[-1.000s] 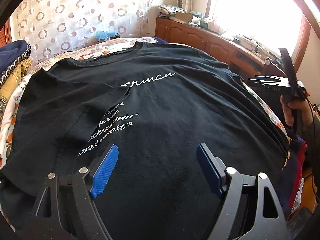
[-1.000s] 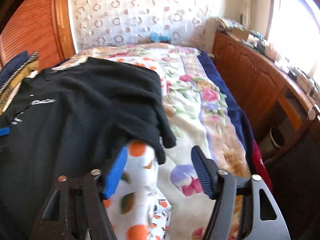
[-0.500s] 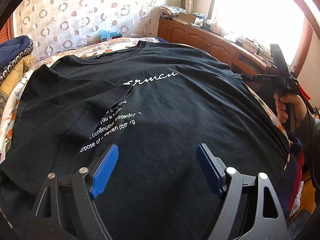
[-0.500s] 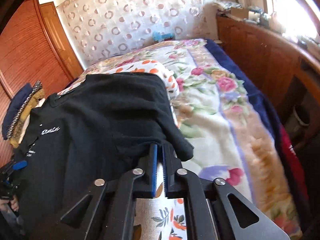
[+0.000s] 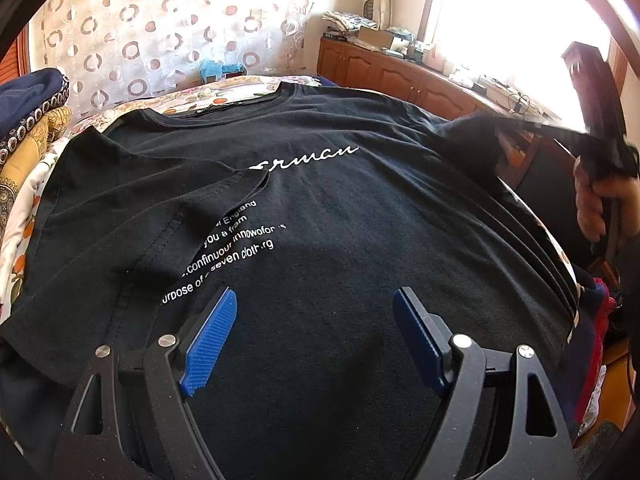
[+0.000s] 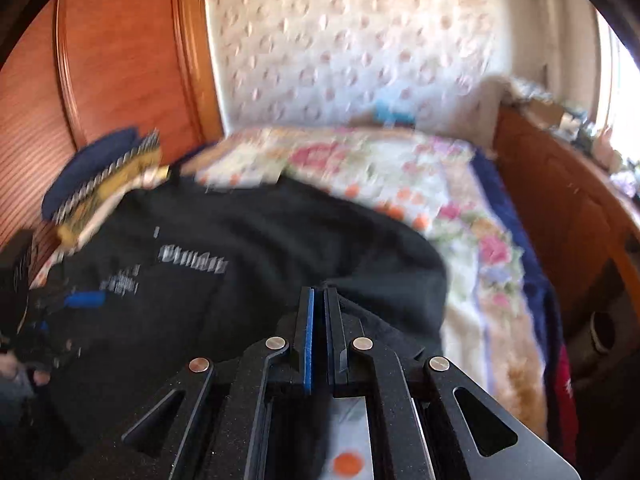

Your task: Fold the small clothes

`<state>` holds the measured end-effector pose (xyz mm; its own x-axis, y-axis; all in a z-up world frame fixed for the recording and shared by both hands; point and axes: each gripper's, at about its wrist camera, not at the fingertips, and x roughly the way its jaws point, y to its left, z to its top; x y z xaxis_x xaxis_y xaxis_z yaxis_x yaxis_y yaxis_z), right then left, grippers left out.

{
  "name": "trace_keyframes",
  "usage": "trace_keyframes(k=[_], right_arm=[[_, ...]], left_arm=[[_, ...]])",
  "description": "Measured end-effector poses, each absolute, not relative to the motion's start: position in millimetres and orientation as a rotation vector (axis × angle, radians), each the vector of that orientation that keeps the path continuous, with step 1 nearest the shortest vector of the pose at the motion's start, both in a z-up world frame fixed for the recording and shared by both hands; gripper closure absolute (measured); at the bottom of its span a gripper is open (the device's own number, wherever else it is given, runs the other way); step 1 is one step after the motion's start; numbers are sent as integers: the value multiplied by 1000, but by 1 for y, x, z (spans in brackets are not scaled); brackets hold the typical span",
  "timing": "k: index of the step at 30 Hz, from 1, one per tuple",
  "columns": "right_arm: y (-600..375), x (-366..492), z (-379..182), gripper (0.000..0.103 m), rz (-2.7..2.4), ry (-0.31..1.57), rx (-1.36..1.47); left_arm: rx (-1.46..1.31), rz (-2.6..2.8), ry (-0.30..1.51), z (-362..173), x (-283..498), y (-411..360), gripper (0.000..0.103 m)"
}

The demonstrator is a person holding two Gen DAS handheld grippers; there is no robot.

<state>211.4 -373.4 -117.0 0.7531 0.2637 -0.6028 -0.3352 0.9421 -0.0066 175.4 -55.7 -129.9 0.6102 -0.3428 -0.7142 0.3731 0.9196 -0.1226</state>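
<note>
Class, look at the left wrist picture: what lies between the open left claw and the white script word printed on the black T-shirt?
Only the black T-shirt itself: plain dark cloth, with the smaller white text lines off to the left of the stretch. Nothing else lies between the left claw and the script word.

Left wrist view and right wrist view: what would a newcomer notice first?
A black cotton T-shirt with white lettering fills the floral bedspread. At its right edge the right gripper is shut on the right sleeve, lifting it. The left gripper hangs open over the hem.
</note>
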Motion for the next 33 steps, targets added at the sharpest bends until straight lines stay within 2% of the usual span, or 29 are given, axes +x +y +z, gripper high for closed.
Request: trace_keyframes(k=[8,15,18,25,28,29,30,31,32,33], right_arm=[[-403,169,-160,96,314,744,-108],[-429,160,-151,66,180,702,-44],[-436,181,-158,58,157,715,11],[-434,221,-172,57,145,811,155],[-441,232,-170,57,145,817,203],[-440,231,-169,65,142,811,207],[-443,233,-162,76,153,805,207],[-443,233,-160,81,145,800,194],[-445,228,-156,95,122,790,164],[-443,228,-153,99,107,779,131]], left_arm=[[39,-414,816,-130,176,-56,22],[43,-412,817,-131,176,-55,22],[44,-411,817,-131,176,-55,22],[46,-411,817,-131,176,-55,22],[42,-412,816,-131,176,-55,22],[41,-413,816,-131,176,-55,22],[40,-413,816,-131,176,-56,22],[39,-413,816,-131,176,-56,22],[38,-412,816,-131,176,-56,22],[38,-412,816,-131,176,-56,22]])
